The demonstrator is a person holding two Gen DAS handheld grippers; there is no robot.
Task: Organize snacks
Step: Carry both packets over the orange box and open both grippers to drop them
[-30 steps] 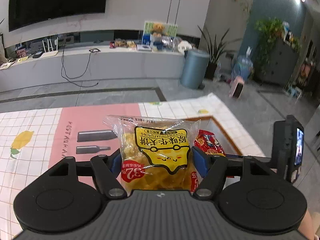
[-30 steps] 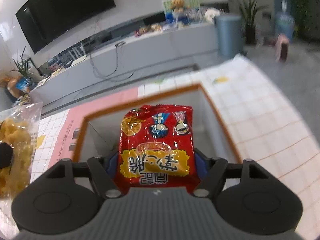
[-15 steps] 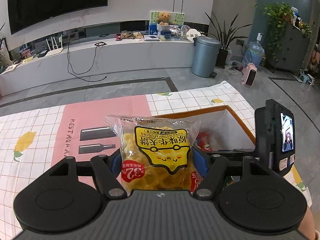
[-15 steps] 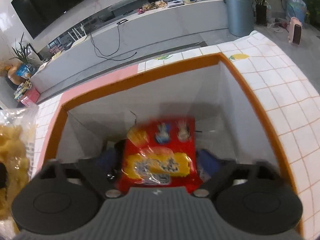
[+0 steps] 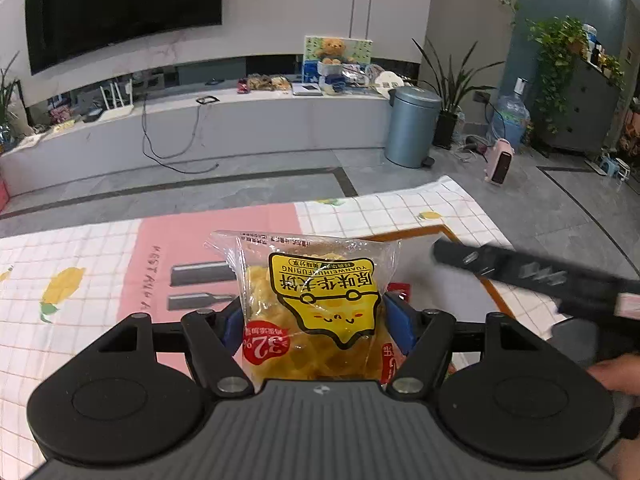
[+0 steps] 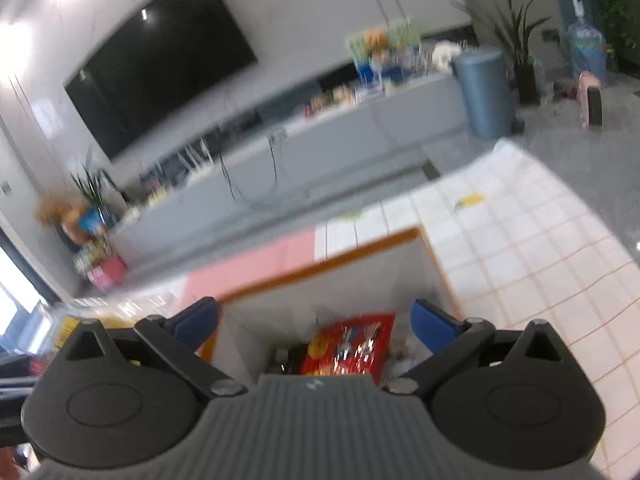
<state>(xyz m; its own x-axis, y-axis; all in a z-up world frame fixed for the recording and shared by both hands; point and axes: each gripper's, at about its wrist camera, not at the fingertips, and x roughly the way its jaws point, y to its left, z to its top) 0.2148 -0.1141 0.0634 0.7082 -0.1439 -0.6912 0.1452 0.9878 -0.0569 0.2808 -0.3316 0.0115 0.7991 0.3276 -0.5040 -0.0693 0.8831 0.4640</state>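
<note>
My left gripper (image 5: 316, 316) is shut on a clear bag of yellow snacks (image 5: 320, 300) with a yellow label, held upright above the tablecloth. Behind it stands a white box with an orange rim (image 5: 416, 234). The right gripper's black body (image 5: 540, 280) crosses the left wrist view as a blur, above the box. In the right wrist view my right gripper (image 6: 316, 320) hangs over the box (image 6: 320, 268), its jaws opening wide with nothing between them. A red snack packet (image 6: 348, 344) lies down inside the box, below the blue pads (image 6: 434, 322).
The checked tablecloth with a pink panel (image 5: 80, 260) covers the table around the box. A hand (image 5: 620, 372) shows at the right edge. Beyond the table are grey floor, a blue-grey bin (image 5: 412, 124) and a long low console (image 5: 200, 128).
The right gripper let go of the red packet, which now lies in the box. Its jaws spread wide and it rose and tilted. The left gripper kept still with the yellow bag.
</note>
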